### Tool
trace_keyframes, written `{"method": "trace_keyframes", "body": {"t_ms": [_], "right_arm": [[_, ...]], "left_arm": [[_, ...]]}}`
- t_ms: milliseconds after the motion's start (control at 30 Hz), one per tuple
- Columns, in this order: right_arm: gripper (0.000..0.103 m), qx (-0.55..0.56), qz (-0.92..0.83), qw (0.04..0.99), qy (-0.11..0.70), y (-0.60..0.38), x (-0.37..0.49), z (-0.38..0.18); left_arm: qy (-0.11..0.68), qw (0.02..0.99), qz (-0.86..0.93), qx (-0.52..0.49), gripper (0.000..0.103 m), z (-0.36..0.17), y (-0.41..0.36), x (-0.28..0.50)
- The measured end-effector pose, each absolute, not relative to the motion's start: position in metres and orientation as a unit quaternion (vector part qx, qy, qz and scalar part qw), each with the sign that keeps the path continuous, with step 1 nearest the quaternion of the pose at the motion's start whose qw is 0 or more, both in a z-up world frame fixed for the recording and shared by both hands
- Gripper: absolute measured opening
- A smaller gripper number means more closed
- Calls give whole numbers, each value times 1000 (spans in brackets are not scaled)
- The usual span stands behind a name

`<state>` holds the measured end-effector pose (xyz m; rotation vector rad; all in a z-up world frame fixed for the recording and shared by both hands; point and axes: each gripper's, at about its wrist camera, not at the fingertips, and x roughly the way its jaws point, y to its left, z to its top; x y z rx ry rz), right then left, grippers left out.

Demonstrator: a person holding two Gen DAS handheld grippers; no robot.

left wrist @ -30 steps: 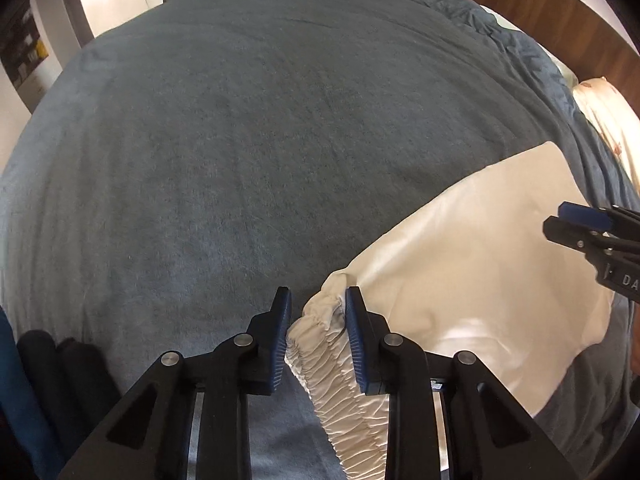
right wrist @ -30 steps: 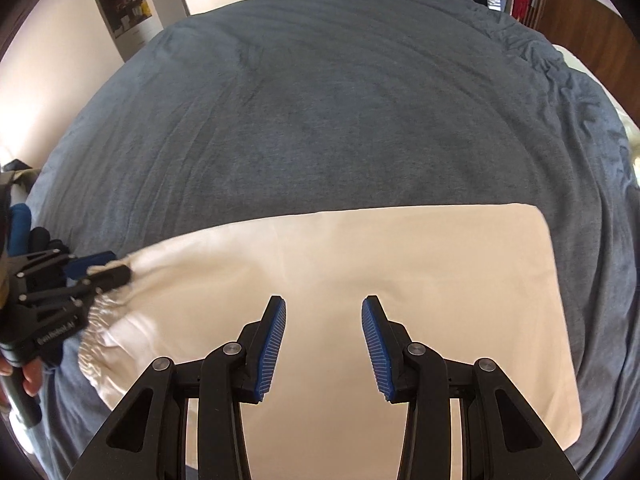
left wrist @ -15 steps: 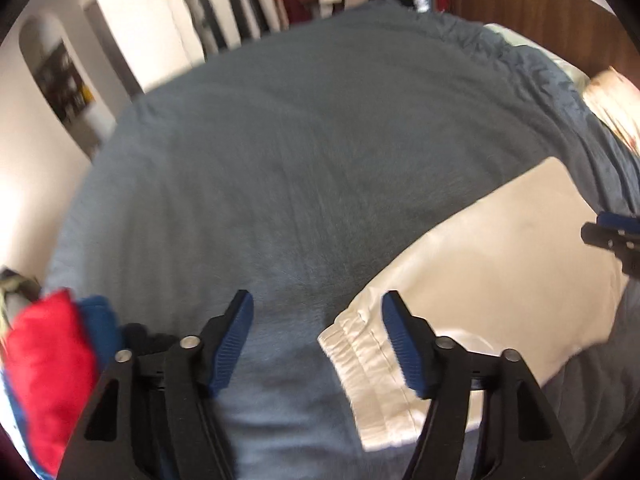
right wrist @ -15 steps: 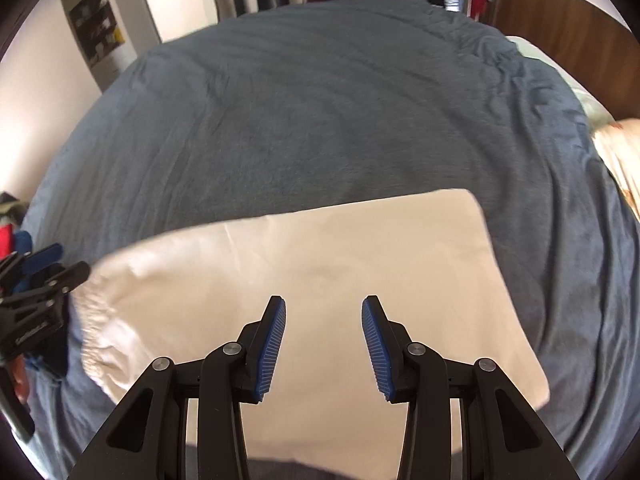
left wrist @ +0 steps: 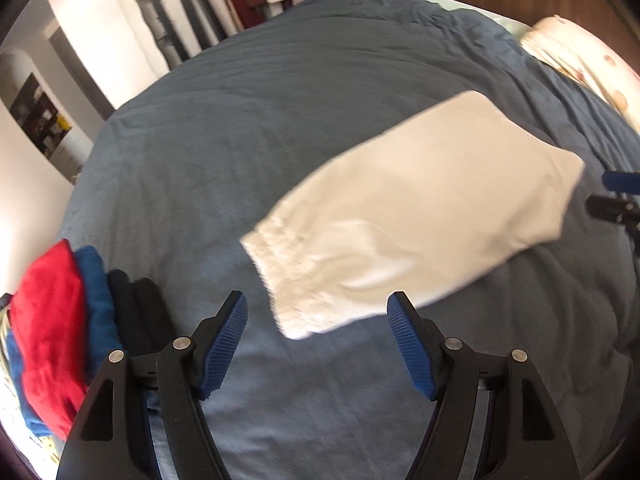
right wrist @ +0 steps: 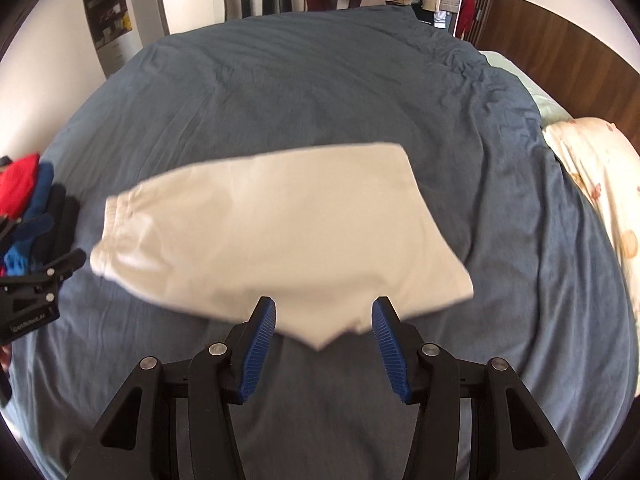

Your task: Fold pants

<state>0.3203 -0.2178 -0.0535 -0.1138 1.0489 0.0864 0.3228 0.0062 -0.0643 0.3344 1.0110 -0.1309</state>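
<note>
My left gripper [left wrist: 316,344] and right gripper [right wrist: 322,346] have just been opening, fingers empty; the folded pants [left wrist: 416,224] lie mid-frame on the bed [left wrist: 248,128], long axis left-right, just ahead of both.

My left gripper [left wrist: 318,346] lets go of pants [left wrist: 416,236] waistband, jaws just opening wide, empty. Right gripper [right wrist: 323,350] jaws just opening too. Both pull back from pants.
</note>
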Motion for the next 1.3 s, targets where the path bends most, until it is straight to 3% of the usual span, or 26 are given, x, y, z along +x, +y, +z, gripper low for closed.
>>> {"method": "trace_keyframes", "body": {"t_ms": [367,533,933,1300], "right_arm": [[51,-53,64,855,511,-236,297,-106],[51,32,-18,875,483,-276,296,-101],[51,196,-80,877,431,-346,300,-91],[48,298,-97,842,438,-377,321,-126]], "left_arm": [[462,859,-53,214,71,-91,-15,305],[427,870,-80,235,71,-75,-42,313],[363,865,-208,277,71,-37,-141,416],[383,811,-288,335,71,-89,-238,509]]}}
